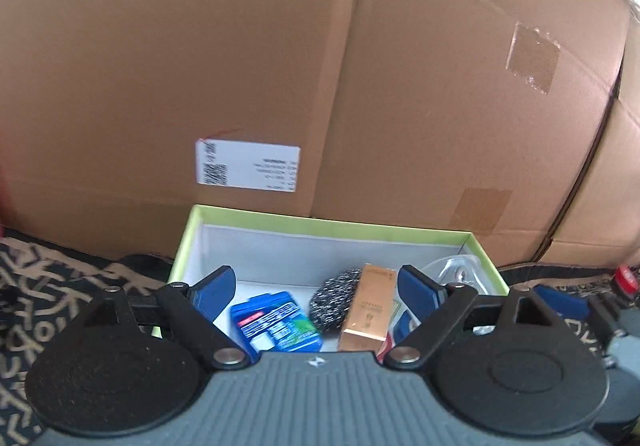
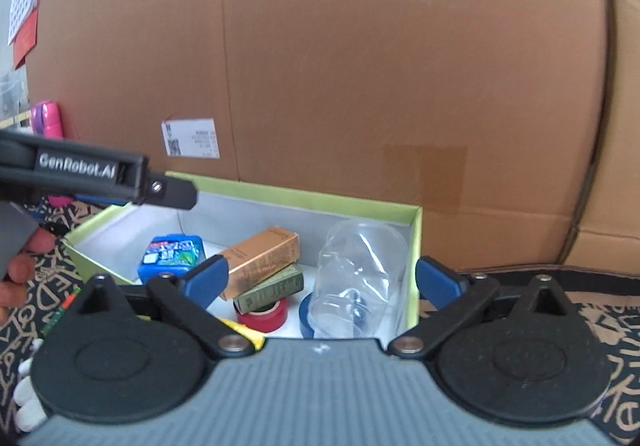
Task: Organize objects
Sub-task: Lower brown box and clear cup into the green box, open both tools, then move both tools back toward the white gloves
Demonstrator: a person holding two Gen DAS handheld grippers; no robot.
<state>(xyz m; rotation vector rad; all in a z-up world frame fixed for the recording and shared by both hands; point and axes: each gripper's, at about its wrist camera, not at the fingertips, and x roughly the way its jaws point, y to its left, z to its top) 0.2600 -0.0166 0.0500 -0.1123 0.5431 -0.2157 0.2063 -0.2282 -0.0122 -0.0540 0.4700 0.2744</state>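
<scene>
Both tools hang with jaws spread wide and nothing between them. The left gripper (image 1: pixel 314 286) and right gripper (image 2: pixel 322 282) sit low in frame, over a shallow lime-green cardboard box (image 2: pixel 304 194) with white inner walls. Inside lie a glossy blue plastic case (image 2: pixel 172 256), a copper-coloured carton (image 2: pixel 262 260), a red tape roll (image 2: pixel 266 316), a crinkled clear plastic cup (image 2: pixel 360 274) and a wiry steel scourer (image 1: pixel 336 300). Matte corrugated cardboard (image 1: pixel 280 57) fills the upper frame.
</scene>
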